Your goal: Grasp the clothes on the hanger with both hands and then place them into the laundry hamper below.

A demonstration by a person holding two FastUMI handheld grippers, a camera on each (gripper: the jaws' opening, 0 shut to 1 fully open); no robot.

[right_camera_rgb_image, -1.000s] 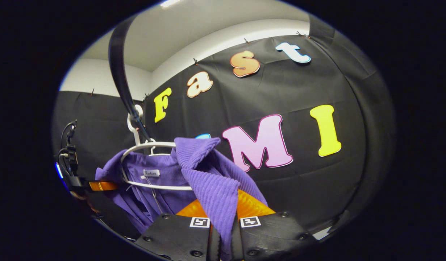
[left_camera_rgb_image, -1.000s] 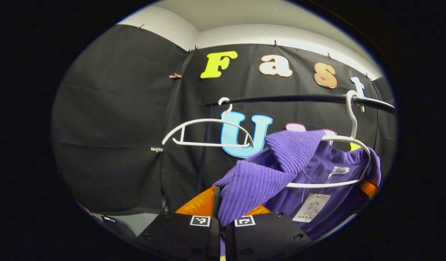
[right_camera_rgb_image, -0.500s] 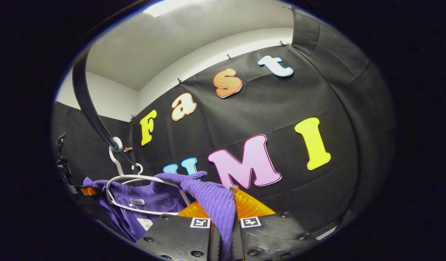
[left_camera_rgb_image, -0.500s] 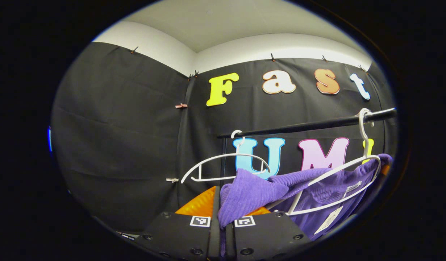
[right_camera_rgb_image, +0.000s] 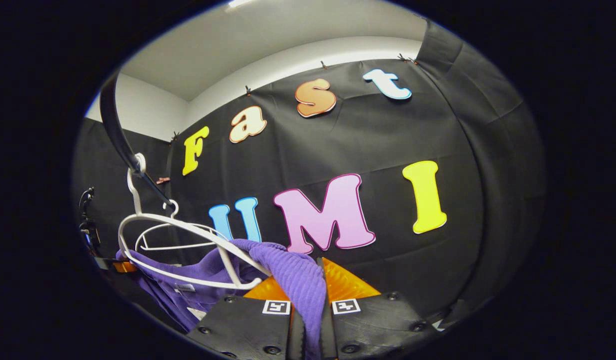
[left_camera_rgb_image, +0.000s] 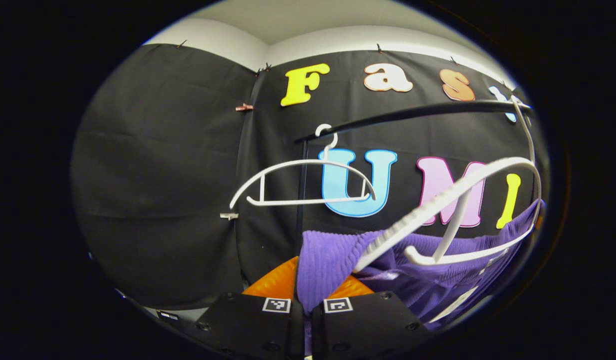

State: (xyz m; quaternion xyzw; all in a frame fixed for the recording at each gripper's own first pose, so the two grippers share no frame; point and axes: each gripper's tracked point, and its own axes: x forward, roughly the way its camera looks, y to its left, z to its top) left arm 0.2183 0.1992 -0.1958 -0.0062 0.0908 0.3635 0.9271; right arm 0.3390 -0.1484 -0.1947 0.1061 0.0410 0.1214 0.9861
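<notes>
Garment: purple ribbed knit top (left_camera_rgb_image: 333, 260), off one shoulder of its hanger and hanging below the rail, stretched between the two grippers; same top in the right gripper view (right_camera_rgb_image: 297, 275).
Left gripper (left_camera_rgb_image: 304, 312): clenched on a fold of the purple knit; fabric runs up out of the narrow gap between both fingers.
Right gripper (right_camera_rgb_image: 310, 320): clenched on the other shoulder of the top; fabric is pinched between both fingers and drapes over them.
Garment hanger: white hanger (left_camera_rgb_image: 463, 200), tilted, its near arm bare and pointing down toward the left gripper; the far arm is under the knit. Also at left in the right gripper view (right_camera_rgb_image: 187, 250).
Spare hanger: second white hanger (left_camera_rgb_image: 302, 185), bare, level, hooked farther along the rail.
Rail: black bar (left_camera_rgb_image: 413, 112) carrying both hooks; curved by the lens in the right gripper view (right_camera_rgb_image: 115, 130).
Tags: white labels inside the neckline, too small to tell more.
Other gripper: left unit at the far left edge of the right gripper view, partly hidden.
</notes>
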